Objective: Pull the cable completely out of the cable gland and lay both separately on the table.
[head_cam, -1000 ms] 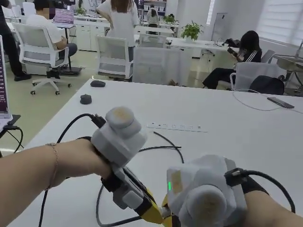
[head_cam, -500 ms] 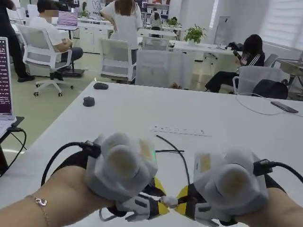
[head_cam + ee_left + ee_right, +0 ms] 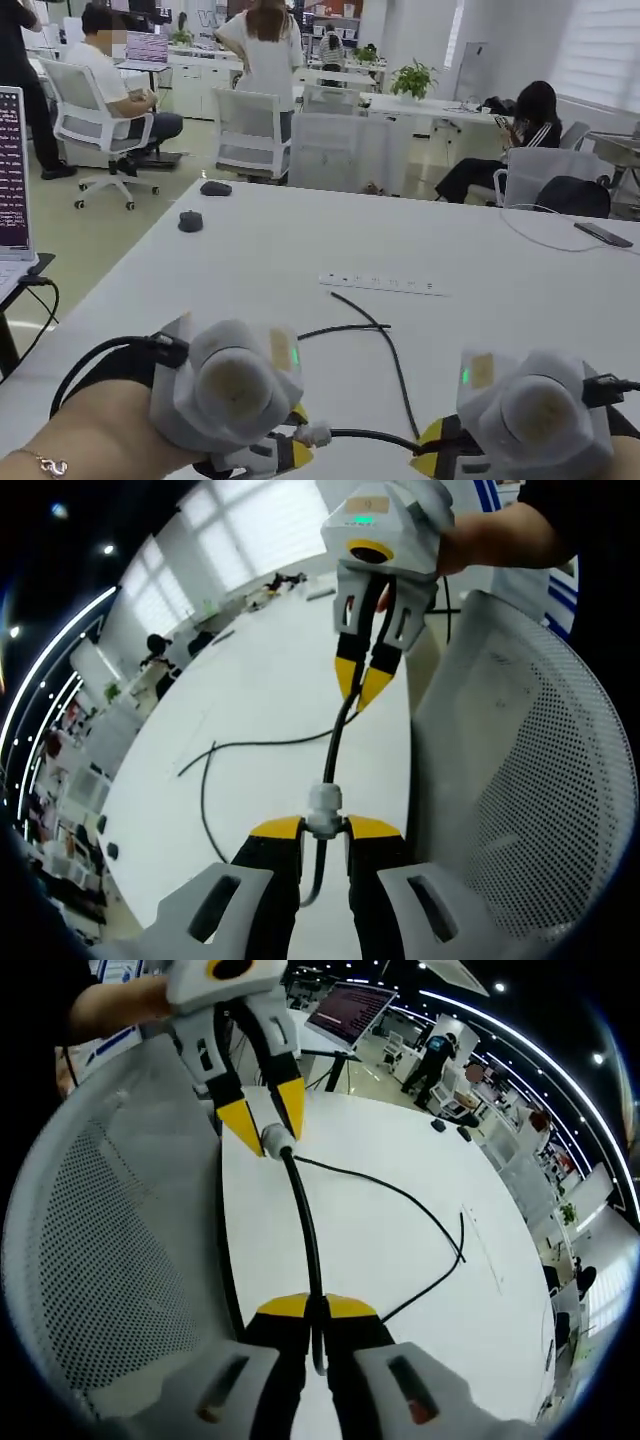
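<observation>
A white cable gland (image 3: pixel 314 435) sits between the jaws of my left gripper (image 3: pixel 300 442), which is shut on it at the near table edge. A black cable (image 3: pixel 375 437) runs from the gland to my right gripper (image 3: pixel 428 452), which is shut on it a short way to the right. In the left gripper view the gland (image 3: pixel 325 808) is pinched by the left gripper (image 3: pixel 325 830), with a cable tail below it and the cable (image 3: pixel 338 730) rising to the right gripper (image 3: pixel 362 685). In the right gripper view the right gripper (image 3: pixel 315 1310) clamps the cable (image 3: pixel 305 1230), which leads to the gland (image 3: pixel 277 1141).
The cable's loose end (image 3: pixel 385 335) curls over the white table (image 3: pixel 480 330). A power strip (image 3: pixel 378 284) lies mid-table, two mice (image 3: pixel 190 221) at the far left, a phone (image 3: pixel 603 234) at the far right. A mesh chair back (image 3: pixel 520 780) stands close behind the grippers. People sit at desks beyond.
The two grippers, tip to tip half a second ago, have drawn apart sideways. A bare stretch of black cable now spans between the gland and the right gripper.
</observation>
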